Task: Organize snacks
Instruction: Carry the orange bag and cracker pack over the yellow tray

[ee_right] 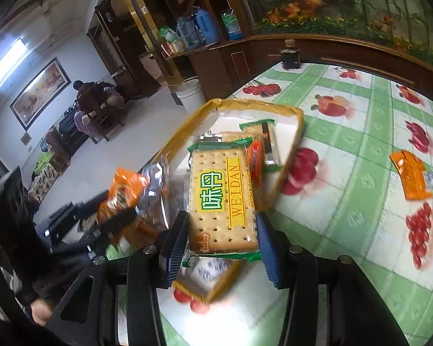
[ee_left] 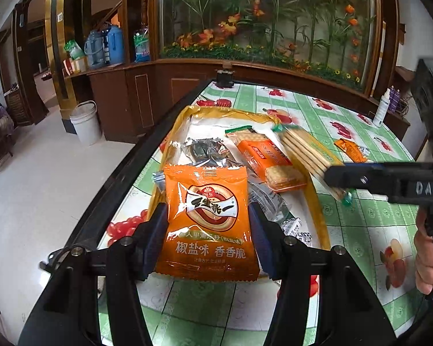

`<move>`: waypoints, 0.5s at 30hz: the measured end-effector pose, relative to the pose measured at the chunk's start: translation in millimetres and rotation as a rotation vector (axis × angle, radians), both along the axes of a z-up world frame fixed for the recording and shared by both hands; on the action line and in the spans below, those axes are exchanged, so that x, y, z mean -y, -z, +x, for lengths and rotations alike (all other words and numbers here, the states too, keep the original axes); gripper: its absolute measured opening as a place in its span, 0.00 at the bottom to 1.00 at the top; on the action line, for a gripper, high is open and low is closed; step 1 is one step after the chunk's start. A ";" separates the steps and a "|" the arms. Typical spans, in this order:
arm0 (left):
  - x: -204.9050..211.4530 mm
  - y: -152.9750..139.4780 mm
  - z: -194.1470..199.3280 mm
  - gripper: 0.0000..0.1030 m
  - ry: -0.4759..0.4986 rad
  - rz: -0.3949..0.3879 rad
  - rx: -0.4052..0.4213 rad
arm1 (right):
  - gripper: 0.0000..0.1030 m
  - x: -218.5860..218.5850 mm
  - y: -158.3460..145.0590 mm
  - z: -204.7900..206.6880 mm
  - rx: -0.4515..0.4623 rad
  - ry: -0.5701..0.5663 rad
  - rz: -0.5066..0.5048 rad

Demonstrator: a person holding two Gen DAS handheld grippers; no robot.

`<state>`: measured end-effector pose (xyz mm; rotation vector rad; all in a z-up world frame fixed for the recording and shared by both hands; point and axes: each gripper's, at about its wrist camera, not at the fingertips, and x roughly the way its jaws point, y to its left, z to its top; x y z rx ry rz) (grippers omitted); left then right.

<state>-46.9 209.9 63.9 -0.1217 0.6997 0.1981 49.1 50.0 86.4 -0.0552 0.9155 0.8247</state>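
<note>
Both claws (ee_left: 207, 225) (ee_right: 220, 236) clamped, angled downward

light: even daylight is filling the room, a ceiling lamp (ee_right: 5, 60) glowing at left | glare: the white floor (ee_left: 37, 173) is shining pale | blur: the right wrist view is smearing the tablecloth (ee_right: 360, 144) and orange pack (ee_right: 124, 196) | distortion: fisheye is bending the edges, corners going black

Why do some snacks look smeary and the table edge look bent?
Left wrist view: the orange packet in the left gripper is sharp; the cracker pack in the right gripper is smeared by motion. The table edge curves from the fisheye lens. Right wrist view: the cracker pack is sharp, while the tray rim and tablecloth fruit blur.
</note>
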 end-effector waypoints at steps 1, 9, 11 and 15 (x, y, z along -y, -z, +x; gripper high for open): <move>0.6 1.1 1.9 0.53 0.005 0.001 -0.004 | 0.46 -6.1 0.3 4.3 -0.002 0.000 -0.008; 8.9 14.9 31.5 0.53 0.029 0.030 -0.040 | 0.46 -39.0 14.2 40.8 -0.022 0.041 -0.081; 9.9 13.7 36.8 0.53 0.032 0.035 -0.037 | 0.46 -42.3 17.4 48.4 -0.032 0.051 -0.089; 8.3 10.9 45.6 0.53 0.020 0.020 -0.027 | 0.46 -51.9 24.0 66.3 -0.053 0.069 -0.097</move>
